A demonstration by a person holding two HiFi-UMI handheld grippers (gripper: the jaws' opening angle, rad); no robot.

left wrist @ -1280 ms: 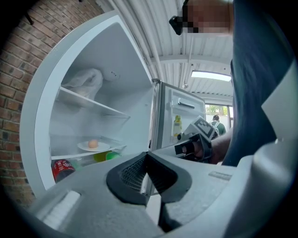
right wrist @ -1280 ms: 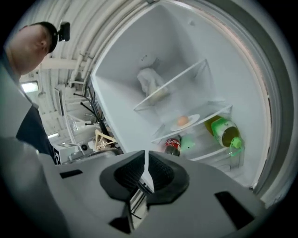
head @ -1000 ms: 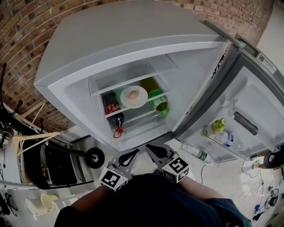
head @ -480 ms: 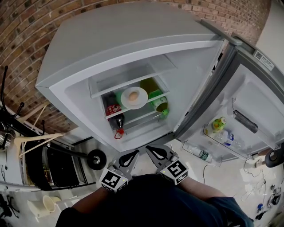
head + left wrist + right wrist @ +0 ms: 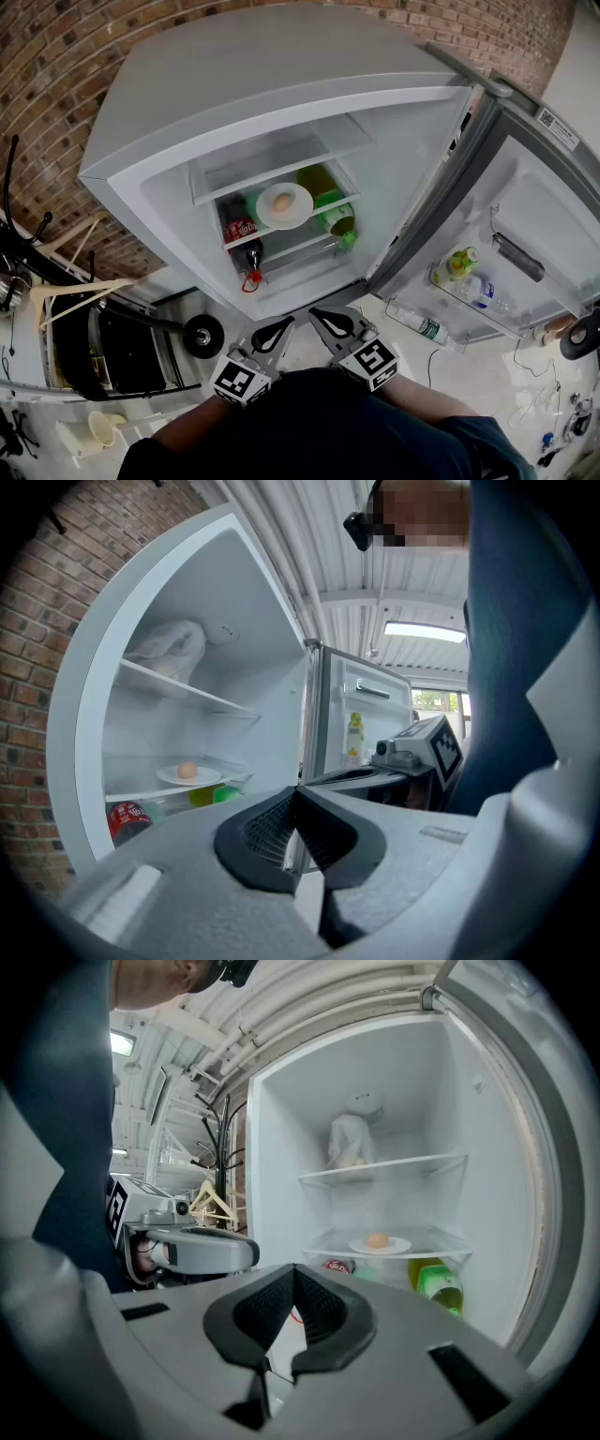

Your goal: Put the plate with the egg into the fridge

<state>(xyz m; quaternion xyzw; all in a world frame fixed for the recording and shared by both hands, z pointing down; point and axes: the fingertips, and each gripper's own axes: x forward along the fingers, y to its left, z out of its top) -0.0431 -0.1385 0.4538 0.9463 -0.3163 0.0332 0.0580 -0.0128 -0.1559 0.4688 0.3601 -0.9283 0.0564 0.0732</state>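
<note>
Closest to me, my left gripper [image 5: 281, 326] and my right gripper [image 5: 319, 314] sit side by side, low against my dark-sleeved body. Each has its jaws pressed together with nothing between them, and both point at the tall white fridge [image 5: 262, 75]. Its door [image 5: 553, 234] stands swung wide to my right, with a yellow-green bottle [image 5: 462, 263] and other clear ones in the lower door rack. Inside, the round white plate [image 5: 298, 211] rests on a clear glass shelf [image 5: 323, 189], well apart from both grippers, and the pale brown egg [image 5: 281, 201] lies on its middle. Under that shelf stand a dark bottle with a red label [image 5: 241, 230] on the left and green bottles [image 5: 336, 214] on the right. A red brick wall [image 5: 56, 56] rises behind the fridge.
</note>
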